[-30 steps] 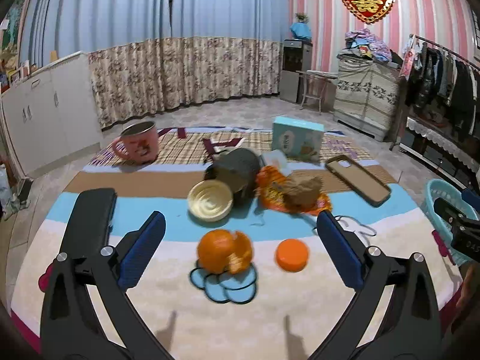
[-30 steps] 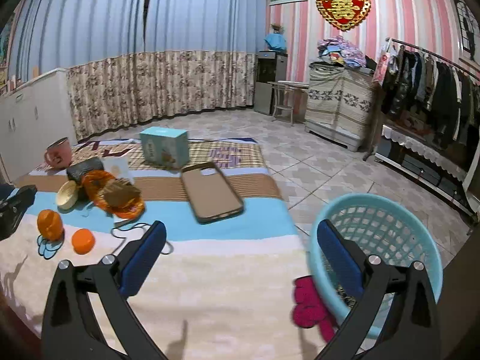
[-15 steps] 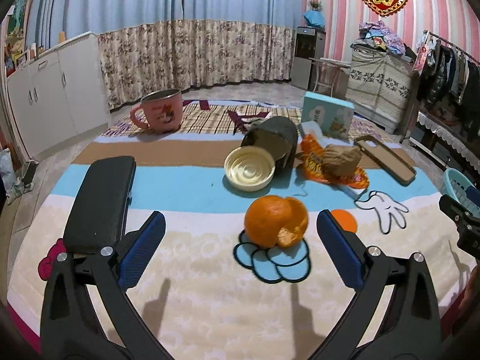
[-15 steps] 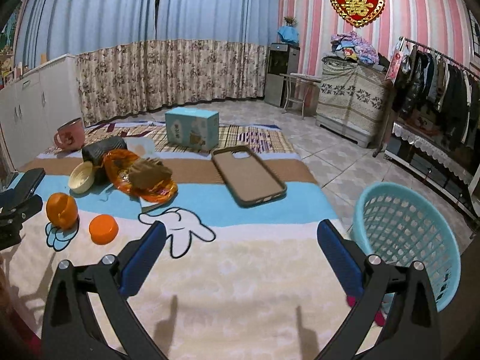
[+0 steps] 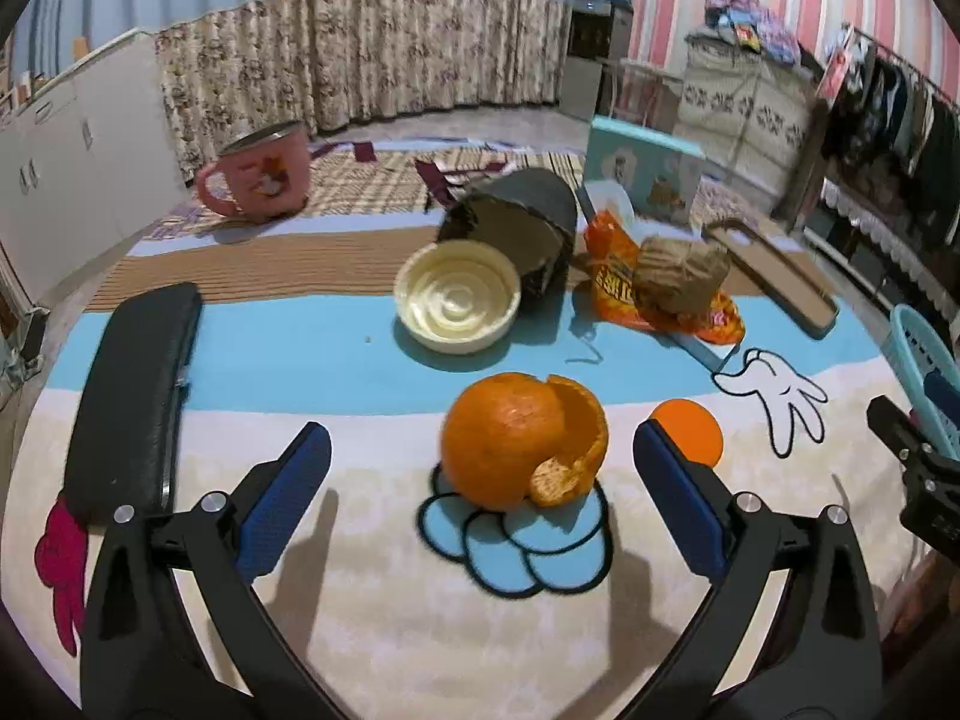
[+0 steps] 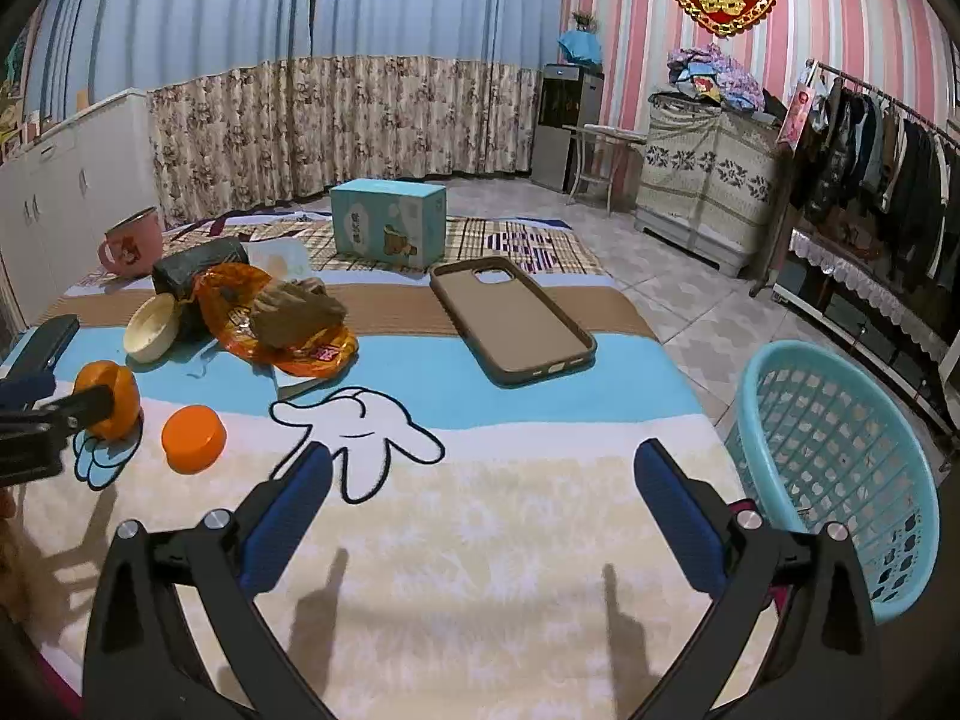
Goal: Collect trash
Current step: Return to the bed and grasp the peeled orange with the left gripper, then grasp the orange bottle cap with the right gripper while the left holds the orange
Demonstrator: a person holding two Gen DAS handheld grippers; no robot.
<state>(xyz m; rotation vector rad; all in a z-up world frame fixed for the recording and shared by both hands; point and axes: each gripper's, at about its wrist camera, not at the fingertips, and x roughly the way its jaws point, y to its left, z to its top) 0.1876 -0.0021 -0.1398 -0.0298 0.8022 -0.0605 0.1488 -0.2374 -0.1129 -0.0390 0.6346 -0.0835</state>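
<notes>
A half-peeled orange point(image 5: 522, 441) lies on the printed cloth, between and just ahead of my open left gripper point(image 5: 480, 492). An orange bottle cap point(image 5: 690, 438) rests to its right, by the right finger. Further back sit a cream lid point(image 5: 457, 297), a dark wrapper point(image 5: 516, 228), and an orange snack bag point(image 5: 624, 288) with a crumpled brown paper point(image 5: 681, 270) on it. My right gripper point(image 6: 480, 498) stands open over bare cloth; the orange point(image 6: 111, 399) and cap point(image 6: 193, 439) lie to its left. A light blue basket point(image 6: 840, 468) stands at the table's right edge.
A pink mug point(image 5: 258, 177), a teal box point(image 6: 387, 231), a brown phone case point(image 6: 510, 318) and a black flat object point(image 5: 135, 390) are on the cloth. A clothes rack point(image 6: 888, 144) and cabinets line the room beyond the tiled floor.
My left gripper has moved forward and closer to the orange, which now sits between its fingers. My right gripper has swung left, so the basket moved to the right edge.
</notes>
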